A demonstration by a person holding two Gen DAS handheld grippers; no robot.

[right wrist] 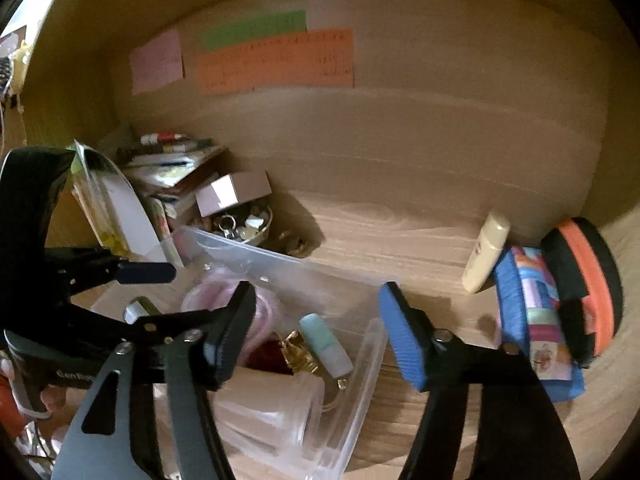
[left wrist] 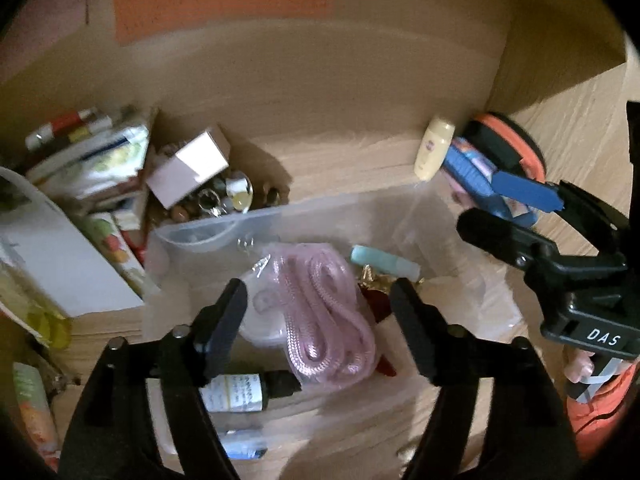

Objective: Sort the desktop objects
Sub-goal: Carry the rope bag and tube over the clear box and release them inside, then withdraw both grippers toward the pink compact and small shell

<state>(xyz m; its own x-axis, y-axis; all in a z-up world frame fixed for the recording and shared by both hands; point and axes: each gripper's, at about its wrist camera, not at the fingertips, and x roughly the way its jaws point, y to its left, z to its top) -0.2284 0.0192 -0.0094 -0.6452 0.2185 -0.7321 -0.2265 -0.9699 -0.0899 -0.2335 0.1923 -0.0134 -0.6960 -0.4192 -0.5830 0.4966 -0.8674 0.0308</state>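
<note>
A clear plastic bin point(left wrist: 280, 216) sits on the wooden desk and holds a bagged pink rope point(left wrist: 324, 312), a teal tube point(left wrist: 384, 262), a gold-and-red item point(left wrist: 376, 292) and a small dark-capped bottle point(left wrist: 244, 392). My left gripper point(left wrist: 316, 320) is open above the rope, holding nothing. My right gripper point(right wrist: 316, 332) is open over the bin's right rim point(right wrist: 372, 344), empty; it also shows in the left wrist view point(left wrist: 508, 208). The teal tube point(right wrist: 326, 344) lies between its fingers' line of sight. A cream bottle point(right wrist: 486, 252), a blue packet point(right wrist: 532, 316) and an orange-black disc point(right wrist: 584, 288) stand at right.
A pile of books, boxes point(left wrist: 188, 168) and a bowl of small trinkets point(left wrist: 224, 200) fills the back left corner. Coloured sticky notes point(right wrist: 276, 60) hang on the cardboard back wall. A white card point(left wrist: 60, 256) leans at left. Bare desk point(right wrist: 400, 232) lies behind the bin.
</note>
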